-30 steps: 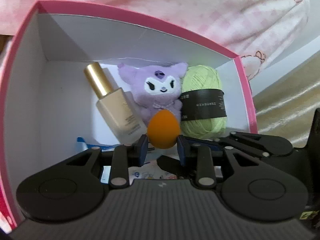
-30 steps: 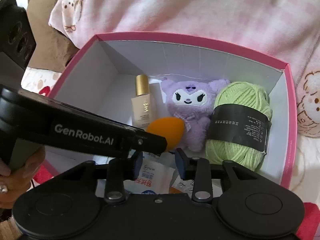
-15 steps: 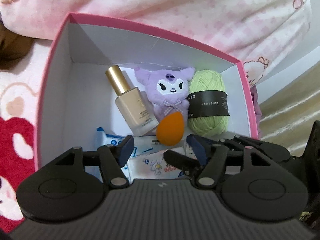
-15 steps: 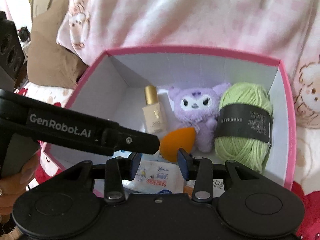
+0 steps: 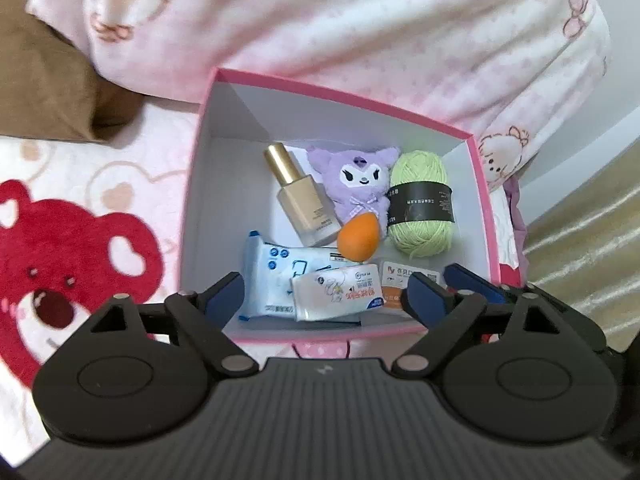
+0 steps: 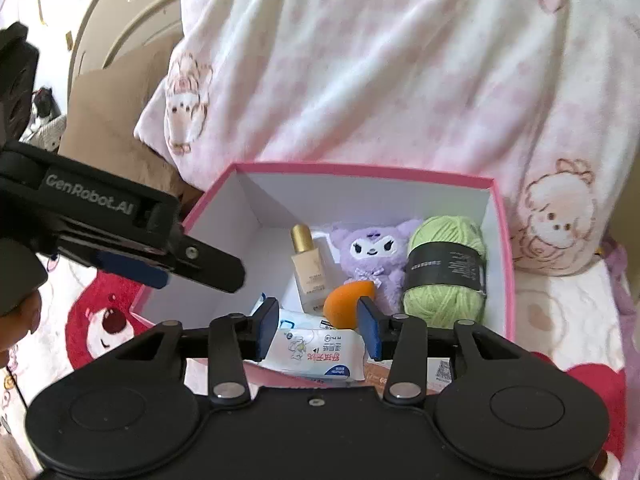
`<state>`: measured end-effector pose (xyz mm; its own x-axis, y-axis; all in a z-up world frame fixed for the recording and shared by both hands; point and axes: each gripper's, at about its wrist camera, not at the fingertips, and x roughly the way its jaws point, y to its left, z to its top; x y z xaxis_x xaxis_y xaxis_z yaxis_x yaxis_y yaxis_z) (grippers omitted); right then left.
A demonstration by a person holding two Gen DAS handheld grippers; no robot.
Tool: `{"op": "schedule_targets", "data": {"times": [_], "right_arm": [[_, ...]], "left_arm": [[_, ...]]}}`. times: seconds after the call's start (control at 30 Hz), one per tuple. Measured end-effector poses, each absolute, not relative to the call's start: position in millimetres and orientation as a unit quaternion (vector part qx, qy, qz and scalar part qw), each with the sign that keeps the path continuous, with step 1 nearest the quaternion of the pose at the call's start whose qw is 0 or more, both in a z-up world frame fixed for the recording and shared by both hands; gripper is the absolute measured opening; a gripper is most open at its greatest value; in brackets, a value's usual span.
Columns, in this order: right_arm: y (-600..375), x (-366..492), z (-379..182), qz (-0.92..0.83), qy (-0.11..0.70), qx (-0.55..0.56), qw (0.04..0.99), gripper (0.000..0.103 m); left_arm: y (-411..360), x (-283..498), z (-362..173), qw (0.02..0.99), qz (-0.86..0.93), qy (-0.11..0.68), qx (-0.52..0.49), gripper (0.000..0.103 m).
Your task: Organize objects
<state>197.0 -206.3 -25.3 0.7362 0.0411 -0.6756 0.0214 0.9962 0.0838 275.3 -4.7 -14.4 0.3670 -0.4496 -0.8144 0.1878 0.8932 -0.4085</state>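
Left wrist view shows my left gripper [image 5: 324, 292] spread wide and empty, jaws just opened, the orange sponge [image 5: 357, 237] lying released in the pink box [image 5: 344, 92]; next I need another stray item to fetch.

- Soft, even daylight fills both views; no harsh glare.
- The pink box [image 5: 484, 208] has white inner walls that shade to grey at the left corner.
- Fisheye bending curves the edges.
- The pink blanket [image 6: 380, 80] looks soft and slightly blurred; the box contents are sharp.
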Motion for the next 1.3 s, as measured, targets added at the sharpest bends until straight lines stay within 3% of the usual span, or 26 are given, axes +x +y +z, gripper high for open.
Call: {"op": "schedule_targets", "data": {"times": [0.53, 1.0, 1.07, 1.13, 1.3], "right_arm": [[-189, 128, 20, -0.015, 0.379, 0.036, 0.925, 0.053], [-186, 80, 38, -0.046, 0.380, 0.038, 0.923, 0.079], [-182, 80, 36, -0.051, 0.385, 0.029, 0.921, 0.092], [-178, 80, 34, -0.057, 0.391, 0.019, 0.919, 0.096], [-181, 82, 30, -0.084, 0.413, 0.041, 0.906, 0.097]], "left_arm": [[8, 194, 33, 0.846, -0.141, 0.512, -0.047, 0.094], [9, 145, 47, 0.869, -0.114, 0.482, -0.009, 0.099], [8, 141, 47, 0.872, -0.112, 0.477, 0.001, 0.101], [8, 138, 47, 0.871, -0.114, 0.478, 0.010, 0.102], [8, 133, 42, 0.866, -0.114, 0.487, 0.015, 0.102]]}}
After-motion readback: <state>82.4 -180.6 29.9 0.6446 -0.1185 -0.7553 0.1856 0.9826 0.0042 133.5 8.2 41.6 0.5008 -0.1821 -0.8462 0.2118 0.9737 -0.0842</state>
